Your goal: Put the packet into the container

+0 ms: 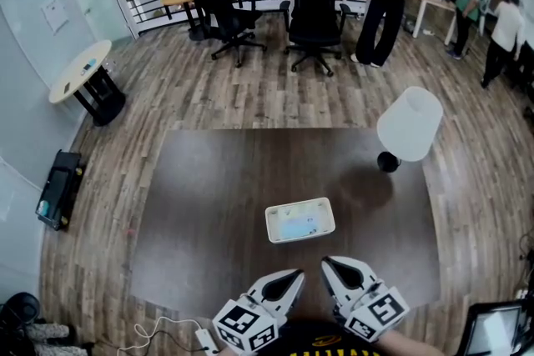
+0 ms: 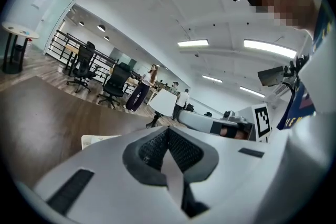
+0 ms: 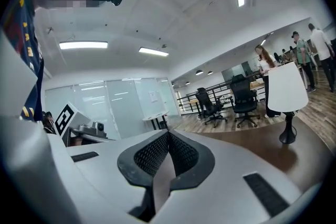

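The left gripper [image 1: 294, 274] has its jaws pressed together on nothing. Just ahead of it and slightly to its right sits the container [image 1: 272, 218] on the table [image 1: 200, 196]. A pale bluish shape inside is probably the packet [image 1: 299, 222], though it is too blurred to be sure. Its long axis seems to run crosswise to both grippers, along the container's length, lying flat. The right gripper [image 1: 327, 264] is likewise shut and empty, with the container just ahead to its left. The placing looks done, so keep the 2 grippers high and clear of the rim and confirm nothing overhangs.
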The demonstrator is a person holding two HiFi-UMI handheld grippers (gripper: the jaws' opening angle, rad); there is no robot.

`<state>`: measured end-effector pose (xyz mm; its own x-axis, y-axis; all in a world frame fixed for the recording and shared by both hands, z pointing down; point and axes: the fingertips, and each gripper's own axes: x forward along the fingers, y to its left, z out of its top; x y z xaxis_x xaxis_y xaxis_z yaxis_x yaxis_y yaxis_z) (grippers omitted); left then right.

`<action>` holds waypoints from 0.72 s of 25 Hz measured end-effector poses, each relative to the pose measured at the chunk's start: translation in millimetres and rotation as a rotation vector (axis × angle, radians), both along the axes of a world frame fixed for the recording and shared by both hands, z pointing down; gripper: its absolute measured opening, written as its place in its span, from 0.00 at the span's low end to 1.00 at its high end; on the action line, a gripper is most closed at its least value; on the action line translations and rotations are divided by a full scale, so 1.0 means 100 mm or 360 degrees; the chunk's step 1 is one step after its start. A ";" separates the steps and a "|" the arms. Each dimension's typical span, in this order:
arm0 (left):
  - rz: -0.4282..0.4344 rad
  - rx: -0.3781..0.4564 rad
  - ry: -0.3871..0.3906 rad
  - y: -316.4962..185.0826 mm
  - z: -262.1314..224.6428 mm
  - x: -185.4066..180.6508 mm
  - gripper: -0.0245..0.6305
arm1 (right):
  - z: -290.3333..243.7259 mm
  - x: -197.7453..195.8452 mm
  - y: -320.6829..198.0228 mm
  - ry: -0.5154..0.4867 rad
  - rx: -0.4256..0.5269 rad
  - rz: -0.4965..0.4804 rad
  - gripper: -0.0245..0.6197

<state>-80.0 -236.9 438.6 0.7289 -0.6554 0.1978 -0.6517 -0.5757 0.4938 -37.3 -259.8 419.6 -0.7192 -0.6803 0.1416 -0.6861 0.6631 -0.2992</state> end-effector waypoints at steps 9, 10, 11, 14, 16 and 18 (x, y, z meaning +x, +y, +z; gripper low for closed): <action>0.0008 0.0002 0.0001 -0.02 -0.06 0.01 0.04 | -0.05 -0.05 0.01 0.0032 0.0077 -0.0028 0.05; 0.0006 0.0005 0.0000 -0.02 -0.06 0.01 0.04 | -0.05 -0.04 0.01 0.0040 0.0079 -0.0029 0.05; 0.0005 0.0007 -0.0001 -0.03 -0.06 0.00 0.04 | -0.05 -0.04 0.01 0.0049 0.0083 -0.0030 0.05; 0.0013 0.0003 -0.0004 -0.05 -0.05 0.01 0.04 | -0.06 -0.05 -0.02 0.0046 0.0086 -0.0028 0.05; 0.0018 0.0004 -0.0005 -0.07 -0.04 0.02 0.04 | -0.06 -0.04 -0.03 0.0047 0.0091 -0.0030 0.05; 0.0020 0.0008 -0.0003 -0.07 -0.04 0.02 0.04 | -0.07 -0.04 -0.04 0.0056 0.0113 -0.0031 0.05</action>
